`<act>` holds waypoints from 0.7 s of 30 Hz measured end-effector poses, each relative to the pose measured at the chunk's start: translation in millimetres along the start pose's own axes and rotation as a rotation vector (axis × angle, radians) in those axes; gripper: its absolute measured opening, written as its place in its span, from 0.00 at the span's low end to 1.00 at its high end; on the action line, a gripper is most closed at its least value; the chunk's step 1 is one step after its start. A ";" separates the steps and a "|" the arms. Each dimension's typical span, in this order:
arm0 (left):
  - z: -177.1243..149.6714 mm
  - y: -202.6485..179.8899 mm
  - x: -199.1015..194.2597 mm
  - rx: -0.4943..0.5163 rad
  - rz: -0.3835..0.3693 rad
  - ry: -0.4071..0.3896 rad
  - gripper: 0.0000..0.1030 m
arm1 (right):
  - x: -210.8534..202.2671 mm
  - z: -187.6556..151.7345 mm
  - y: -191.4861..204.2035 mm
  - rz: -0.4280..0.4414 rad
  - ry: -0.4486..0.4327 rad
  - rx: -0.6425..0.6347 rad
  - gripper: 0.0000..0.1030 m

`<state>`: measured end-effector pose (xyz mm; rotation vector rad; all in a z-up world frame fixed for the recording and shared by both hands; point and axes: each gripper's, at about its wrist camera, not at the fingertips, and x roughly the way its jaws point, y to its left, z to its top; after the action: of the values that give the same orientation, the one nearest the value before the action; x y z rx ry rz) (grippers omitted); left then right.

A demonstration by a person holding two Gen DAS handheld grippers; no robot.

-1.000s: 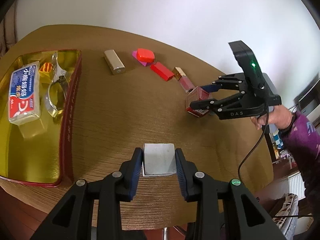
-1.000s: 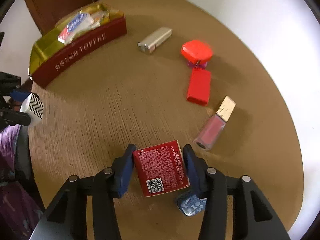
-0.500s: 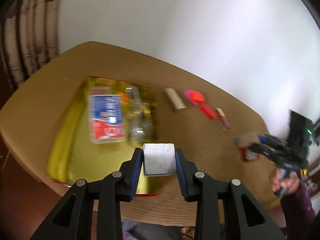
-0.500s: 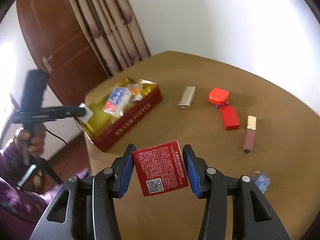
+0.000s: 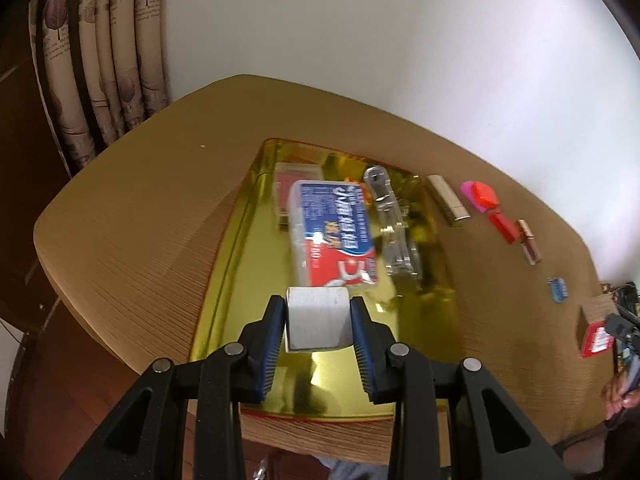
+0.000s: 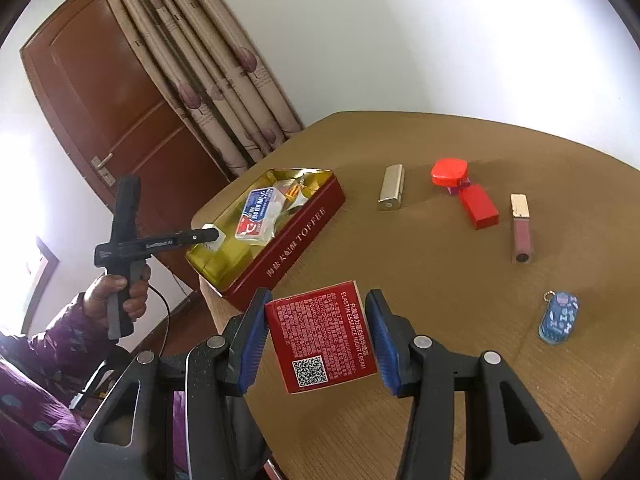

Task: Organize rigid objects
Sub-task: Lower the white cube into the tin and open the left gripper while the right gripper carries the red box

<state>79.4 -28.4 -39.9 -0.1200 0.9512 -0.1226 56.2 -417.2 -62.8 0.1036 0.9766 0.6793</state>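
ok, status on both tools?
Left tool shut on white block, over the tin. Right tool shut on red box, clear of the table. Nothing blocking.

Red box (image 6: 322, 342), white block (image 5: 316, 318), gold-lined red tin (image 6: 296, 236).

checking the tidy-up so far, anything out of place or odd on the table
Nothing damaged or spilled. Still loose outside the toffee tin: gold case, red boxes, lip gloss, blue keychain.
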 end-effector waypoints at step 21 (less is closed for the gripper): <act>27.9 12.0 7.6 -0.025 0.097 -0.123 0.32 | 12.8 3.9 14.9 0.030 0.011 0.011 0.44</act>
<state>107.1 -16.4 -31.8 -0.1028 0.8341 -0.0133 56.8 -397.3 -64.3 0.1241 0.9913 0.7029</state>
